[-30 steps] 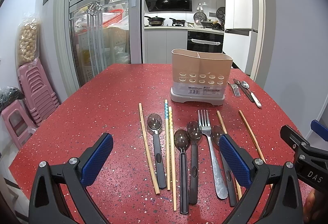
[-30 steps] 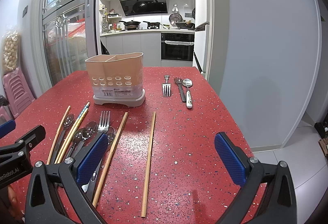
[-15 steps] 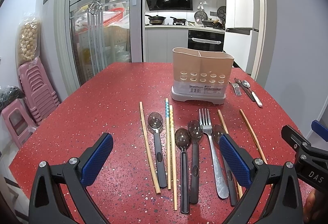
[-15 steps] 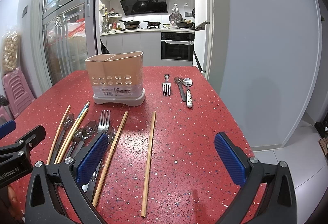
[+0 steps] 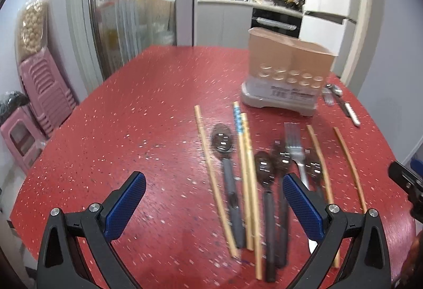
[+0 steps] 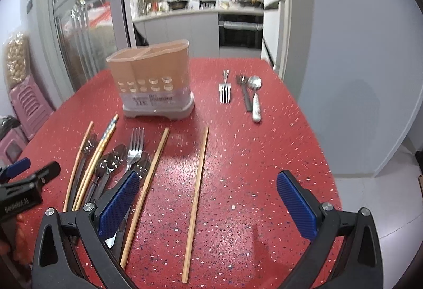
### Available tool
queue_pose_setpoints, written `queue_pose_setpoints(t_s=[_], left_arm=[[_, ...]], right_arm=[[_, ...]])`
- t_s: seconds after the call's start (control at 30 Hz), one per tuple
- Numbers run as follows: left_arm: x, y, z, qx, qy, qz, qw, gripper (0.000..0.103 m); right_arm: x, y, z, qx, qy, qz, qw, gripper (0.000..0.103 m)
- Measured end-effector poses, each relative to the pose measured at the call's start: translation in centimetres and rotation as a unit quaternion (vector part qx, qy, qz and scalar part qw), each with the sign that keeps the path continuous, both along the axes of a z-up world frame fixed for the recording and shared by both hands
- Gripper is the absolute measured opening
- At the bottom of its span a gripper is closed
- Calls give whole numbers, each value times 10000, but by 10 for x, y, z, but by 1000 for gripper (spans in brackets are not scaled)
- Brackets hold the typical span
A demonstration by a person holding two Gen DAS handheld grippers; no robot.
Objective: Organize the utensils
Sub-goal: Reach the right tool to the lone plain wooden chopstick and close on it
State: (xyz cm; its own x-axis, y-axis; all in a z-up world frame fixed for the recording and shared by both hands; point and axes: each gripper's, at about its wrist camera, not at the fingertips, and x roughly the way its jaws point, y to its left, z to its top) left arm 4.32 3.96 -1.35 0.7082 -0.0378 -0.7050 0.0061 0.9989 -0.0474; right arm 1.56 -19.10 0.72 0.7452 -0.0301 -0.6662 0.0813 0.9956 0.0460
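A beige utensil holder (image 5: 286, 77) stands upright on the red table (image 5: 148, 130); it also shows in the right wrist view (image 6: 154, 82). In front of it lie several wooden chopsticks (image 5: 246, 172), dark-handled spoons (image 5: 227, 177) and a steel fork (image 5: 294, 151). My left gripper (image 5: 214, 207) is open and empty above the spoon handles. My right gripper (image 6: 207, 205) is open and empty over a single chopstick (image 6: 197, 187). A second fork (image 6: 224, 90) and two spoons (image 6: 253, 95) lie right of the holder.
Stacked pink stools (image 5: 39, 93) stand left of the table. Glass sliding doors (image 5: 132, 3) and a kitchen lie behind it. The table's right edge (image 6: 325, 156) drops to a white floor. The left gripper's body (image 6: 23, 191) shows at the left of the right wrist view.
Both cameras have tilted and moved forward over the table, blurring the view. Both grippers stay open. No utensil has moved.
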Motion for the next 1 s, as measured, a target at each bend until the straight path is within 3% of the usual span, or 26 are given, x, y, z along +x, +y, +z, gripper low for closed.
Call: queue_pose_setpoints(t_s=[0.23, 0.6, 0.77, 1.0], left_arm=[[40, 18, -25, -24, 747, 58, 9972, 103], [69, 39, -42, -296, 1234, 399, 9911, 103], [76, 34, -45, -211, 1347, 311, 9902, 103], [84, 39, -55, -180, 1517, 339, 9877, 103]], right_arm=[[28, -5, -11, 65, 641, 128, 9978, 103], [71, -13, -25, 310, 1395, 176, 9896, 100], [94, -9, -38, 252, 1930, 223, 9806, 81], [108, -11, -52, 376, 2357, 286, 9707, 69]])
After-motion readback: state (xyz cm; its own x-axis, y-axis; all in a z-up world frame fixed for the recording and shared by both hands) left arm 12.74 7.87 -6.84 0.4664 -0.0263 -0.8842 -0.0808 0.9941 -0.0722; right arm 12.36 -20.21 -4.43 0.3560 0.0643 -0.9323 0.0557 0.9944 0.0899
